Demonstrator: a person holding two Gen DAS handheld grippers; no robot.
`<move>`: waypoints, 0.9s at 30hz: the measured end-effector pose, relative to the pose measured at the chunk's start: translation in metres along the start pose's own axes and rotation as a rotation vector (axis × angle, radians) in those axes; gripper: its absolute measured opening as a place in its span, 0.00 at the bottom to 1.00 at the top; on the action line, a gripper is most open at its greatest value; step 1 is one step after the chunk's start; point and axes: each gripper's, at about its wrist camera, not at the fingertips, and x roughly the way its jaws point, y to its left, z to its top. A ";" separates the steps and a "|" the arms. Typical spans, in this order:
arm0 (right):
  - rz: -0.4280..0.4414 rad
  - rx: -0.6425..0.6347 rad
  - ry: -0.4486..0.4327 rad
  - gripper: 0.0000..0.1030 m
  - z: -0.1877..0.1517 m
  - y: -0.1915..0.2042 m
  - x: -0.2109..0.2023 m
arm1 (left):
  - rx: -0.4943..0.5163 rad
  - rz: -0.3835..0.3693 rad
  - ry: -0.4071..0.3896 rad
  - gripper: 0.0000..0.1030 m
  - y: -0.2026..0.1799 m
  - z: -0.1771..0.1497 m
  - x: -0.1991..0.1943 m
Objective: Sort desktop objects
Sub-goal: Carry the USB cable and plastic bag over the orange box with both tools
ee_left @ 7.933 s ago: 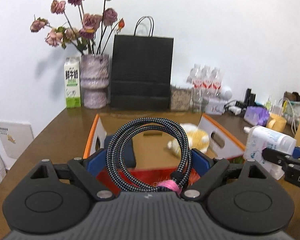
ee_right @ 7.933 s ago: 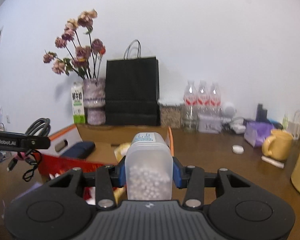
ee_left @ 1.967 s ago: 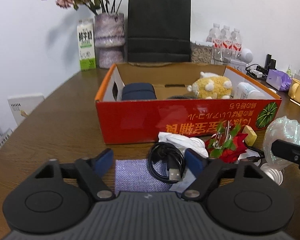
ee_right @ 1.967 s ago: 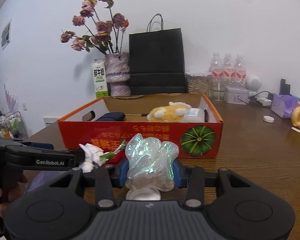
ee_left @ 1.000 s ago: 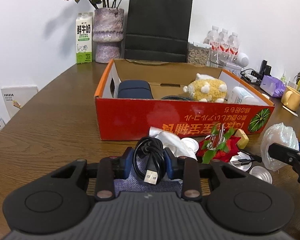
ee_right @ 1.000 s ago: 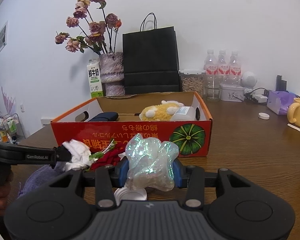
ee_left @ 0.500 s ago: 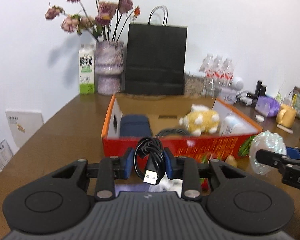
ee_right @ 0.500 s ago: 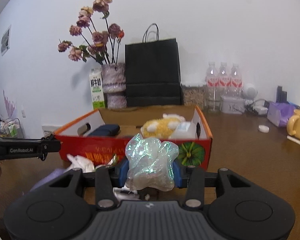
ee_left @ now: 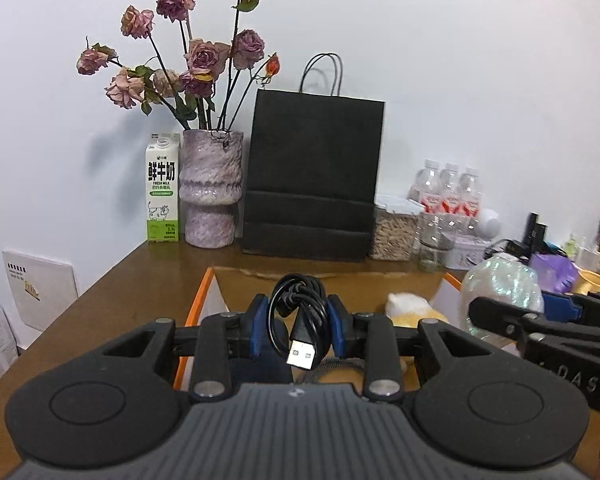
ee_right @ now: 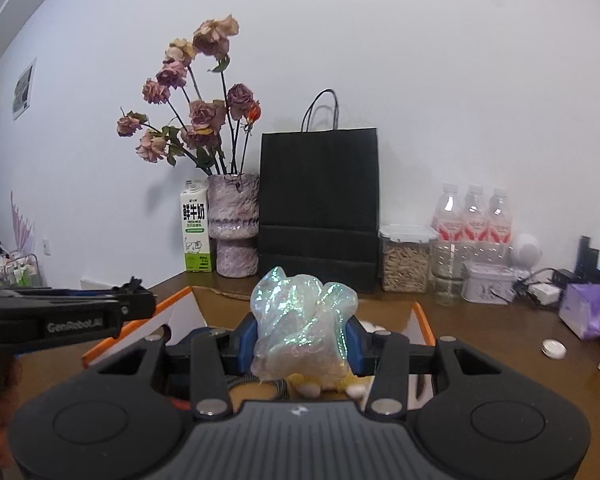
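White wall rises behind a brown wooden table (ee_left: 112,292), where a vase (ee_left: 211,190) of dried roses, a milk carton (ee_left: 163,187), a black paper bag (ee_left: 314,176) and a row of water bottles (ee_left: 450,192) stand along the back edge.

From the left wrist camera, the left gripper (ee_left: 298,326) is pinching a coiled black USB cable (ee_left: 300,312) between its blue pads, with the silver plug hanging down toward the camera. The cable is held above an open cardboard box (ee_left: 202,294) with an orange rim. A yellow plush toy (ee_left: 412,312) lies inside the box, just right of the gripper. At the right edge, the right gripper (ee_left: 480,312) reaches in, with a shiny crumpled plastic bag (ee_left: 500,284) pressed against its fingers.

From the right wrist camera, the right gripper (ee_right: 300,338) is clamped on the iridescent plastic bag (ee_right: 302,320), which bulges up between the blue pads. Below it sits the box (ee_right: 180,296), and parts of the plush toy (ee_right: 312,384) show under the bag. The left gripper (ee_right: 140,304) juts in from the left at about the same height; its jaw gap cannot be seen from here. A purple pouch (ee_right: 588,310) and a small white cap (ee_right: 554,348) rest on the table to the right.
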 end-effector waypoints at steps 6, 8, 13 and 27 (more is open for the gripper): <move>0.036 0.023 0.052 0.41 -0.017 -0.007 0.039 | 0.013 0.036 0.033 0.31 0.002 -0.015 0.032; 0.044 0.023 0.061 0.41 -0.020 -0.007 0.041 | 0.026 0.053 0.048 0.31 0.002 -0.019 0.036; 0.036 0.044 0.081 0.41 -0.027 -0.011 0.044 | 0.048 0.072 0.056 0.31 -0.001 -0.025 0.039; 0.031 0.026 0.106 0.42 -0.035 -0.006 0.047 | 0.079 0.076 0.080 0.31 -0.007 -0.033 0.040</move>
